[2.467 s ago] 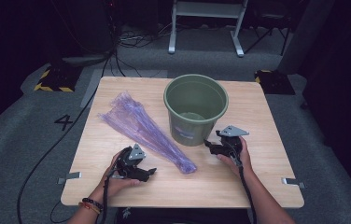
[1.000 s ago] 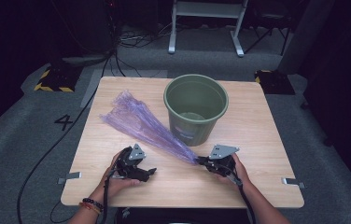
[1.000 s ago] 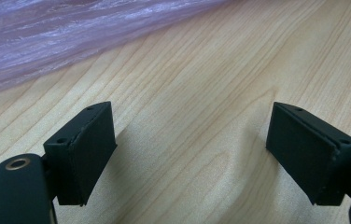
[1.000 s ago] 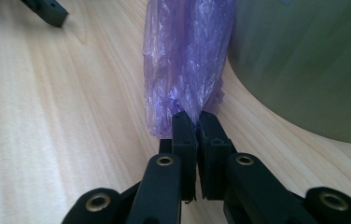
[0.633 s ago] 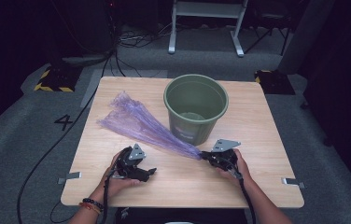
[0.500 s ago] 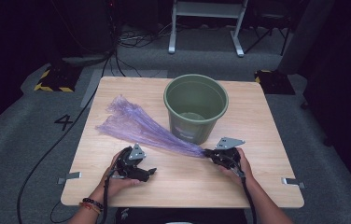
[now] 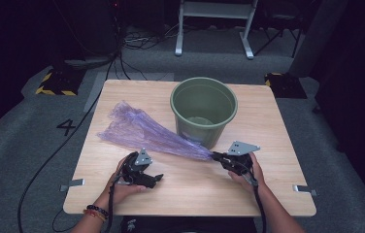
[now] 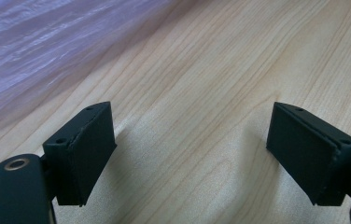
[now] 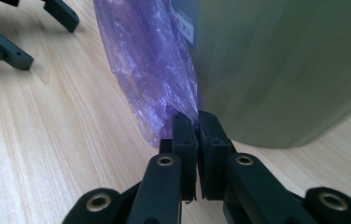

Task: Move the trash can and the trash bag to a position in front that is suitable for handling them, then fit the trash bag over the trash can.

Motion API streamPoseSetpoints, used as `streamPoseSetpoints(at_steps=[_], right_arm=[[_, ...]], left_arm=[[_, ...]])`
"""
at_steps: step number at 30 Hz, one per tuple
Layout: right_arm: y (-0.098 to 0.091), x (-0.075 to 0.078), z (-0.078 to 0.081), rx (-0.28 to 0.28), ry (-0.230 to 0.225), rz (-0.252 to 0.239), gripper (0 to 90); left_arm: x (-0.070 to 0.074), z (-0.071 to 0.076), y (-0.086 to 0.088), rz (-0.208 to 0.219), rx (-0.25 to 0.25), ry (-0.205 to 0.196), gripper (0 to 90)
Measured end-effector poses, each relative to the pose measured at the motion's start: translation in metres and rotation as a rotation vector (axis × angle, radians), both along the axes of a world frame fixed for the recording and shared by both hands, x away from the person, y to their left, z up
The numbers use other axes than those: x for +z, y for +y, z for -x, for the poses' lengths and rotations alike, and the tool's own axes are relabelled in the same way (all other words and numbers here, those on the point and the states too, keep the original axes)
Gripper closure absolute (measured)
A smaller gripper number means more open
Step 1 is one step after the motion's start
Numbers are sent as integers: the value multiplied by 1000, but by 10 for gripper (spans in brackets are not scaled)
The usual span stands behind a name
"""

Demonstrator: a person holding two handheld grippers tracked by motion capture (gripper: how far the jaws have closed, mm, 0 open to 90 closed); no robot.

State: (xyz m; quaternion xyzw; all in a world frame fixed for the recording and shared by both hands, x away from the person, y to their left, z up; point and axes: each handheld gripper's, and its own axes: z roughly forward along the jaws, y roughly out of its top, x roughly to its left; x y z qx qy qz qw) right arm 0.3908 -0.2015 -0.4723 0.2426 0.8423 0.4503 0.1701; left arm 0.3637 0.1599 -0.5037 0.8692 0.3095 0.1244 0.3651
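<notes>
You have a translucent purple plastic bag (image 7: 146,133) across the middle left of the high view, streaked with paler lilac creases, and in the right gripper view it glows a deeper violet. Your bucket (image 7: 203,110) at upper centre is a dull olive green, inside and out. The table (image 7: 277,194) under them is pale wood with fine tan grain lines. Both your left gripper (image 7: 152,180) and right gripper (image 7: 215,156) are matte black, with brass-coloured rivets in the close views. Around the table the floor (image 7: 20,160) is grey carpet, with a black-and-yellow striped block (image 7: 54,83) at upper left
</notes>
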Motion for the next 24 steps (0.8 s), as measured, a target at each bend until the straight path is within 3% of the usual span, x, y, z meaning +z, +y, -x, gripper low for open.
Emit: streamPoseSetpoints(at_steps=[6, 8, 9, 10, 11, 13, 16, 17, 18, 22, 24], right_arm=[[4, 10, 3, 24, -30, -16, 875], [8, 17, 4, 37, -59, -14, 876], [9, 19, 5, 41, -66, -11, 876], [11, 21, 6, 46, -74, -7, 876], [12, 23, 6, 50, -82, -2, 876], [15, 26, 7, 58, -93, 0, 875], [18, 28, 8, 73, -101, 13, 876], [20, 28, 9, 77, -100, 16, 876], [21, 27, 9, 82, -102, 24, 876], [22, 26, 8, 84, -102, 40, 875], [22, 24, 9, 87, -100, 49, 875]], left_arm=[[0, 1, -1, -4, -1, -6, 159], [1, 2, -4, -4, -9, 2, 163], [4, 4, -12, 10, -53, 29, 167], [4, 4, -12, 10, -53, 29, 166], [6, 7, -18, 22, -85, 27, 162], [15, 13, -38, 61, -135, 8, 163], [25, 13, -51, 121, -165, -2, 162], [28, 11, -53, 161, -166, 6, 162], [31, 7, -55, 196, -153, 17, 162], [39, -2, -60, 239, -115, 12, 161], [45, -9, -62, 299, -71, 17, 163]])
